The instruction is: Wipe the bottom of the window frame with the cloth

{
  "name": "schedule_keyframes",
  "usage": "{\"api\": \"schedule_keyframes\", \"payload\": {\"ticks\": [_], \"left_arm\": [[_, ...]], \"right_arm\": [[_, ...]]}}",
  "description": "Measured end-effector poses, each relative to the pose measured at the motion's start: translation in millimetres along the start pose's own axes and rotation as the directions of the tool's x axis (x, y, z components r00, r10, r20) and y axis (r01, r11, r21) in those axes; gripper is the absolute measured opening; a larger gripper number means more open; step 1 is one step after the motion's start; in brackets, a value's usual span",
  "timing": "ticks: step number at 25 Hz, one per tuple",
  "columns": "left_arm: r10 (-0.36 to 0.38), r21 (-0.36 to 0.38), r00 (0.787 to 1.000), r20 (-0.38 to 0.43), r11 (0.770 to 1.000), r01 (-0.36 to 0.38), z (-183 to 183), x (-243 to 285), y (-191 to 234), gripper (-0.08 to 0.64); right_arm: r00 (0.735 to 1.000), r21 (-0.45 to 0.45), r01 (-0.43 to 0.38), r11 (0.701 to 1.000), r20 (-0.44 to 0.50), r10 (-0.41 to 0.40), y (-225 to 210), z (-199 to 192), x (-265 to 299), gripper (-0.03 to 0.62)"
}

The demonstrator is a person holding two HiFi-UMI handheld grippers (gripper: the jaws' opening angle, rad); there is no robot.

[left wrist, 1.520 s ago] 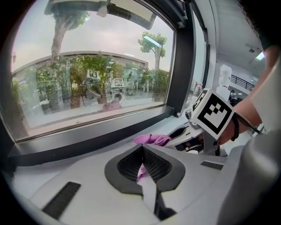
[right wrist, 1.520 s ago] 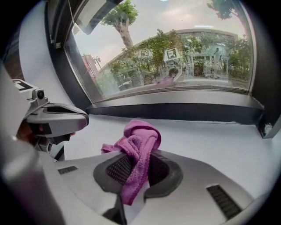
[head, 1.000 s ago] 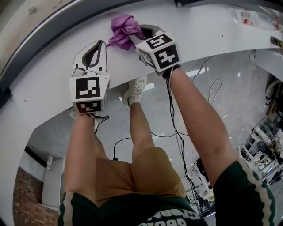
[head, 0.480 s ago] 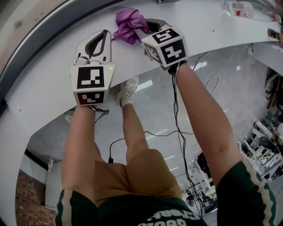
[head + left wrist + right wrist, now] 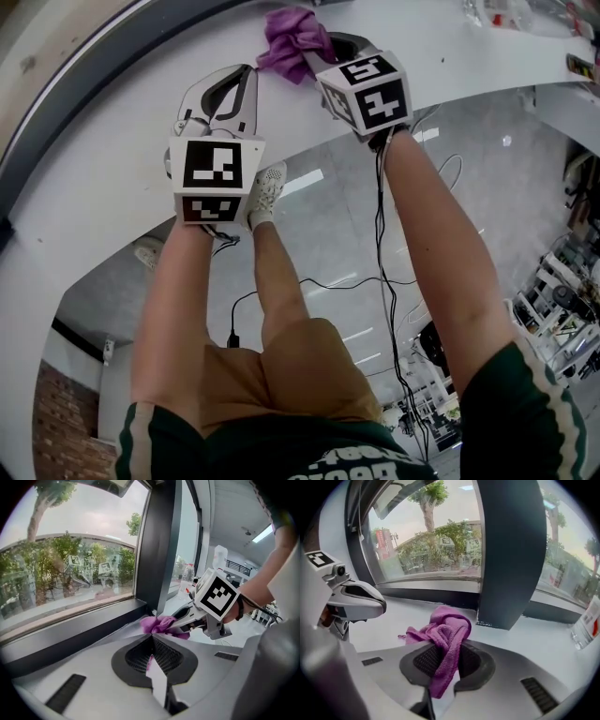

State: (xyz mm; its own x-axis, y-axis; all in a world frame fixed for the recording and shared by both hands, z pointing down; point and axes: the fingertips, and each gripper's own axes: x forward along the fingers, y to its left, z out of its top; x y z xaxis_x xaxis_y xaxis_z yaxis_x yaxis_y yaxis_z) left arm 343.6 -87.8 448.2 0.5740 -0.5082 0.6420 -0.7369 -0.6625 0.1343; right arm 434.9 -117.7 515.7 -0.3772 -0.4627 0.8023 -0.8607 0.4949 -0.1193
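Gripping crumpled purple microfibre cloth (image 5: 445, 630) in R claw (image 5: 443, 657), bunch lying on white sill surface (image 5: 384, 620). Holding L claw (image 5: 151, 641) pinched together, nothing btwn, just left of it. Sitting close to dark window-frame bottom rail (image 5: 436, 595), beside dark upright post (image 5: 511, 550); green trees (image 5: 454, 534) beyond glass (image 5: 410, 569).

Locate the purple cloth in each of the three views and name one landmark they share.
Head view: purple cloth at top centre, at the right gripper's tip.
Left gripper view: centre, just beyond the shut left gripper.
Right gripper view: centre, pinched between that gripper's jaws.
Shared landmark: the white sill under the cloth.
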Motion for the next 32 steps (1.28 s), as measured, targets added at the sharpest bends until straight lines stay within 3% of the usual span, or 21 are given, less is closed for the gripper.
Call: {"api": "schedule_keyframes", "payload": {"ticks": [7, 15, 25, 32], "left_arm": [[-0.008, 0.005, 1.000, -0.016, 1.000, 0.008, -7.4, -3.7, -4.8, 0.008], [-0.007, 0.006, 1.000, -0.026, 1.000, 0.007, -15.9, -8.9, -12.5, 0.008], [-0.056, 0.002, 0.997, -0.060, 0.998, 0.056, -42.0, -20.9, -43.4, 0.008], [-0.024, -0.022, 0.998, -0.062, 1.000, 0.022, -49.0, -33.7, -28.4, 0.008]], "right_arm": [[1.000, -0.157, 0.013, 0.988, -0.017, -0.016, 17.7, -3.8, -6.3, 0.077], [0.999, -0.182, 0.011, 0.983, -0.043, -0.019, 26.9, -31.1, -21.2, 0.077], [0.996, -0.208, 0.005, 0.978, -0.083, -0.022, 44.7, -61.3, -41.0, 0.077], [0.994, -0.238, 0.026, 0.971, -0.101, -0.051, 51.5, -66.0, -46.4, 0.077]]}}
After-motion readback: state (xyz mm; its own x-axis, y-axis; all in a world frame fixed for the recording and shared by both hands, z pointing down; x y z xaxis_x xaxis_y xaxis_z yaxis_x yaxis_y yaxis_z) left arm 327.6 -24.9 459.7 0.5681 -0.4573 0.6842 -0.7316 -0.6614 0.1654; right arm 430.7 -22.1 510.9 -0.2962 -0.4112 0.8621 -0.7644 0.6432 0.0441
